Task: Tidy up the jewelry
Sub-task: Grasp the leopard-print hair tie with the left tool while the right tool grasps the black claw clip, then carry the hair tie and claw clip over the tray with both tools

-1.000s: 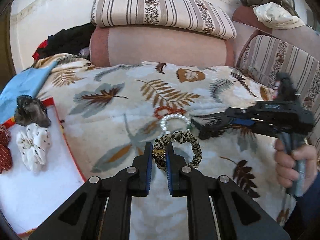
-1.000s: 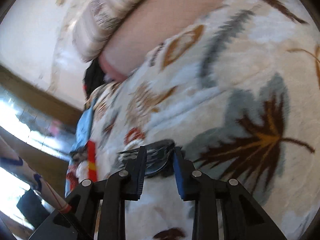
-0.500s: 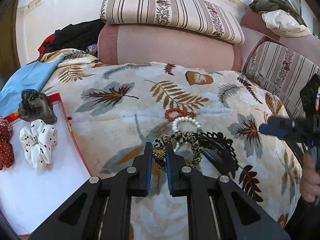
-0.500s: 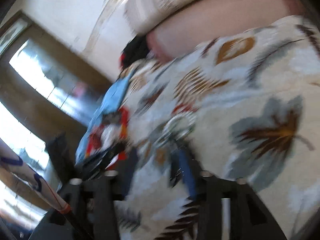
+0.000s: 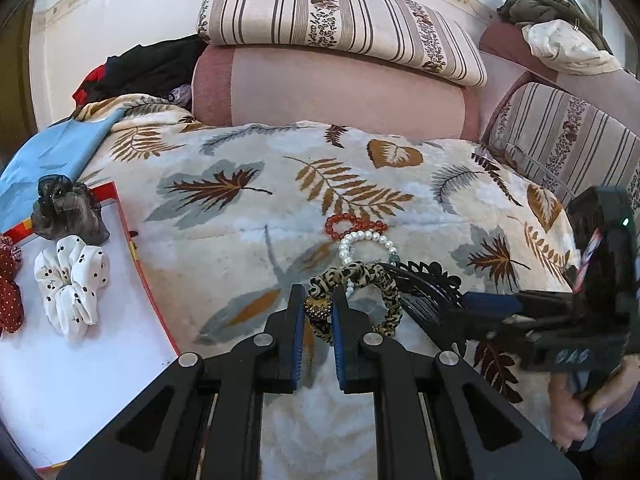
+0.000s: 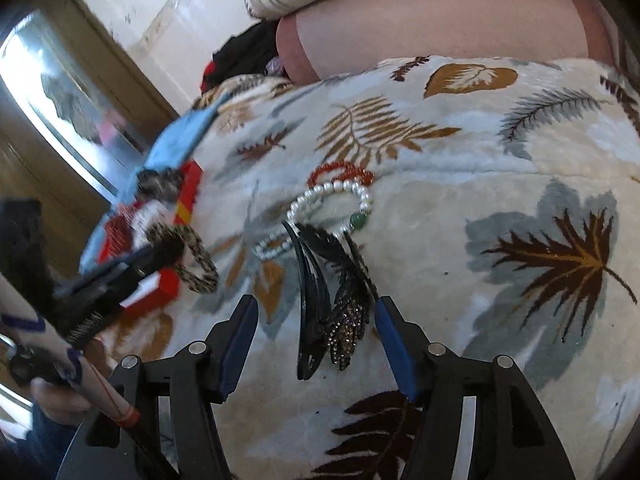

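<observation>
Nearest the left camera, the left gripper (image 5: 318,312) has its fingers pressed in on the gold beaded knot of the leopard-print scrunchie (image 5: 360,280), pinching it while the loop lies on the leaf-patterned blanket (image 5: 224,240); the right gripper (image 6: 316,332) stands spread wide, its fingers either side of the black hair comb (image 6: 316,280) without touching it. Just beyond, the pearl bracelet (image 5: 362,240) lies partly under the scrunchie loop and against the comb's teeth, with the red bead bracelet (image 5: 352,222) touching its far side. Off to the left sits the white tray (image 5: 80,360), red-rimmed, holding a white spotted scrunchie (image 5: 70,280), a dark one (image 5: 64,208) and a red one at the edge.

The likely trouble is snagging; lifting the leopard scrunchie could drag the pearls along, and closing on the comb could catch them too; the grip on the small knot also looks slight, so it may slip free on the way to the tray.
</observation>
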Action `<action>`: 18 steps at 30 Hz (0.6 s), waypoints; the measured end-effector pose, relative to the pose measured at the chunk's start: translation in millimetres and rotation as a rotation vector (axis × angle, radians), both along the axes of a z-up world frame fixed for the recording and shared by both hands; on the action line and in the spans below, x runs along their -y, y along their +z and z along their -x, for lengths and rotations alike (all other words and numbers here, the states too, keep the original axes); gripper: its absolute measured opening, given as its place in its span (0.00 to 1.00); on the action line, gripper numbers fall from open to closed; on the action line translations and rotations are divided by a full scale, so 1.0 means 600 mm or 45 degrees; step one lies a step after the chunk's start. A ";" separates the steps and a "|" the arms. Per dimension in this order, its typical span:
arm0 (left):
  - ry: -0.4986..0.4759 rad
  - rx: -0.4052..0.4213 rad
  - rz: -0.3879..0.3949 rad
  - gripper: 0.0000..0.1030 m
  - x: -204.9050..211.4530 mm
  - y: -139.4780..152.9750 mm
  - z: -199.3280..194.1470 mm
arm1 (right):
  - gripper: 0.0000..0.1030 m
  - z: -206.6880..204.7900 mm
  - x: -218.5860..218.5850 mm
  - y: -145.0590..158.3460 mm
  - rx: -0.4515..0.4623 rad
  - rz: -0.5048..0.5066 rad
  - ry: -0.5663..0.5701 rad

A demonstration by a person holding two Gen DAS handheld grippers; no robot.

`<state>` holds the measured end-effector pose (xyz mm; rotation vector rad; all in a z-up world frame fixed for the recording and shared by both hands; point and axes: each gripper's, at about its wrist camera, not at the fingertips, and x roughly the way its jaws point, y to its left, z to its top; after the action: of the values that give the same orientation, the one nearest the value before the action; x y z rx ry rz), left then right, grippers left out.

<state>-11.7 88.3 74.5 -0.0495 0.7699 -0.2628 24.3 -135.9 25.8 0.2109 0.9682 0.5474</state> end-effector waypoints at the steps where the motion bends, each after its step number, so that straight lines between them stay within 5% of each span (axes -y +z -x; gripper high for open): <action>1: -0.003 0.001 -0.002 0.12 0.000 0.000 0.000 | 0.63 -0.001 -0.004 -0.004 0.002 0.020 -0.003; 4: -0.015 -0.001 -0.012 0.12 0.004 -0.002 -0.001 | 0.62 -0.007 -0.013 -0.015 0.003 0.046 -0.021; 5: -0.021 -0.003 -0.015 0.12 0.006 -0.004 -0.001 | 0.51 -0.008 -0.014 -0.018 0.008 0.049 -0.023; 9: -0.034 -0.004 -0.031 0.12 0.016 -0.007 0.000 | 0.35 -0.013 -0.018 -0.028 0.008 0.078 -0.049; 18: -0.033 0.014 -0.051 0.12 0.021 -0.007 0.001 | 0.33 0.009 -0.003 0.022 0.126 0.066 -0.090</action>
<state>-12.2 75.5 70.5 0.0001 0.7649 -0.2720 18.7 -134.2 38.8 0.1692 0.8743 0.4628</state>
